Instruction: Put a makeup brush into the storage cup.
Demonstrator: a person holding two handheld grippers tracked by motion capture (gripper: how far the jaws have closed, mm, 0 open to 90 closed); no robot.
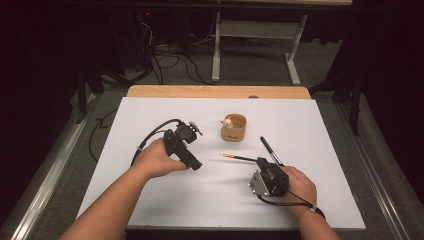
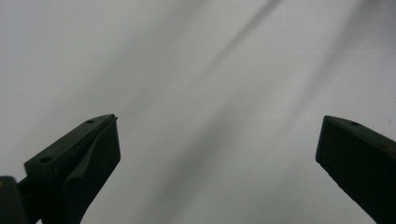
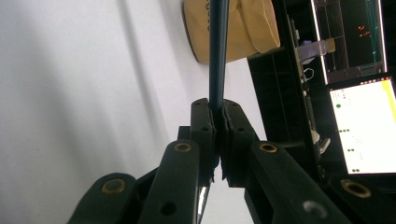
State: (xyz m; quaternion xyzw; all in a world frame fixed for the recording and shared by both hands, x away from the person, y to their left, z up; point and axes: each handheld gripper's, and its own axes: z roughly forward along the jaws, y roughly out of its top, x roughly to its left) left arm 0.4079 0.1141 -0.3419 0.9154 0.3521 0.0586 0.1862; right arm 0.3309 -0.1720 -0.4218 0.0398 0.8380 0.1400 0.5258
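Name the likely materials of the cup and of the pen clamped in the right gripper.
Cup: probably wood or bamboo, judging by its matte tan wall, though plastic is possible. Pen, held in the right gripper: dark, smooth, slightly glossy shaft, likely plastic or lacquered wood, with an orange tip.

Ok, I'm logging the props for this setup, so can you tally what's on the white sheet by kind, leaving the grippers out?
Pens: 2, an orange-tipped pen clamped in the right gripper and a black pen lying loose
Wooden cup: 1
Small pale piece in the cup: 1
Total: 4
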